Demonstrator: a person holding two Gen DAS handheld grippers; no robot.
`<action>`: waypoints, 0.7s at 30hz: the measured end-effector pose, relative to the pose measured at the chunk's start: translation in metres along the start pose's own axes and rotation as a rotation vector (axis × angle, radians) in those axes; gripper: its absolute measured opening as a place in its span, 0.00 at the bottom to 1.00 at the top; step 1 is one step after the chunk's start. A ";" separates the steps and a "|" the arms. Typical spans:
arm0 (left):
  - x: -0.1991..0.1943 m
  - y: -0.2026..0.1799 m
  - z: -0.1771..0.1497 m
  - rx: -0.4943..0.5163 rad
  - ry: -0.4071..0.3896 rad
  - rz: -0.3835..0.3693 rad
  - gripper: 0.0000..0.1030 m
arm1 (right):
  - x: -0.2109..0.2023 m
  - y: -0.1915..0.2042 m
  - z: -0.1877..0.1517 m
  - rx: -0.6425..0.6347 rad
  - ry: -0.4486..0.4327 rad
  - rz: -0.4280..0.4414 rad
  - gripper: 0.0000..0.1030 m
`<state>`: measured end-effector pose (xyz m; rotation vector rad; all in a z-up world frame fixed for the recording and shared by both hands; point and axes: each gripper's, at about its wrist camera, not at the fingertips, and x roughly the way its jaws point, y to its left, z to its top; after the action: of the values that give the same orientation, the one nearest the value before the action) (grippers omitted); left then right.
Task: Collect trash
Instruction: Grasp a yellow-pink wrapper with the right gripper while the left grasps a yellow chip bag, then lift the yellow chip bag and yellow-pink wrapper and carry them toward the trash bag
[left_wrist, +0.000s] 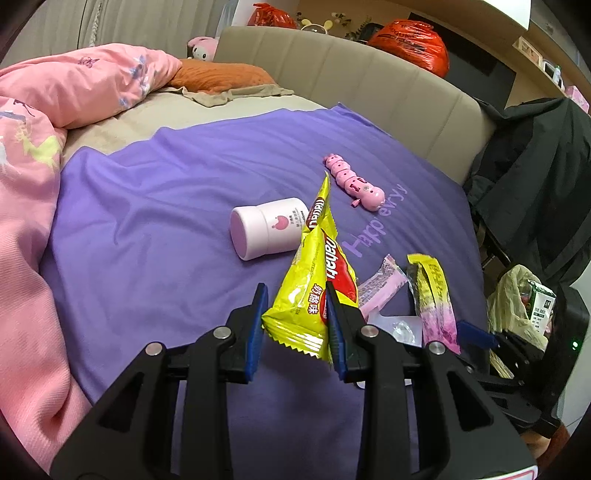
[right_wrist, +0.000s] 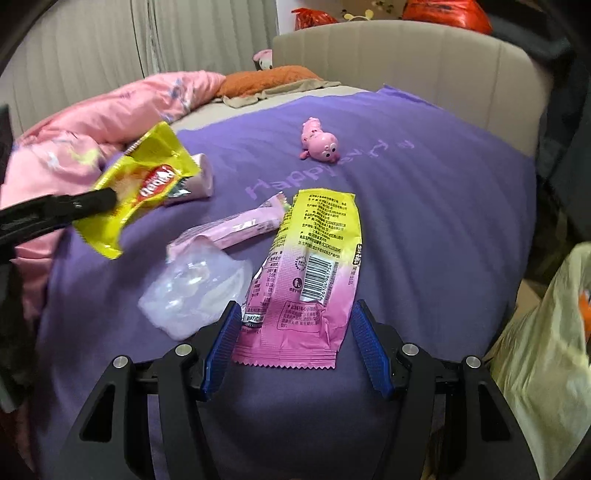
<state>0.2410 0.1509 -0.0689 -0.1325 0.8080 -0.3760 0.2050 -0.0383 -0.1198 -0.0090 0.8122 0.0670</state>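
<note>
My left tongs clamp snack packet, lifted off bed. My right tongs gape around near end of flat wrapper on bed. Clear plastic just left of wrapper; slim wrapper behind it. Jar beyond, toy farthest. Bag off bed's right edge.

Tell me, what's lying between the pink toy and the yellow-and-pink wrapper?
Only bare purple blanket with "Happy" lettering; nothing sits between the pink toy and the yellow-and-pink wrapper, as the right wrist view shows.
</note>
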 end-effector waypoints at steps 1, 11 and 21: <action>0.000 0.000 0.000 0.002 0.000 0.000 0.28 | 0.003 0.000 0.002 0.000 0.006 0.009 0.57; -0.001 -0.005 -0.001 0.024 -0.005 0.005 0.28 | -0.012 -0.018 -0.009 0.046 -0.023 0.068 0.13; -0.004 -0.003 0.001 0.002 -0.012 0.007 0.28 | -0.023 -0.015 0.002 0.102 -0.040 0.150 0.54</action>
<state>0.2387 0.1491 -0.0648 -0.1295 0.7964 -0.3692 0.1916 -0.0544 -0.1023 0.1494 0.7750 0.1670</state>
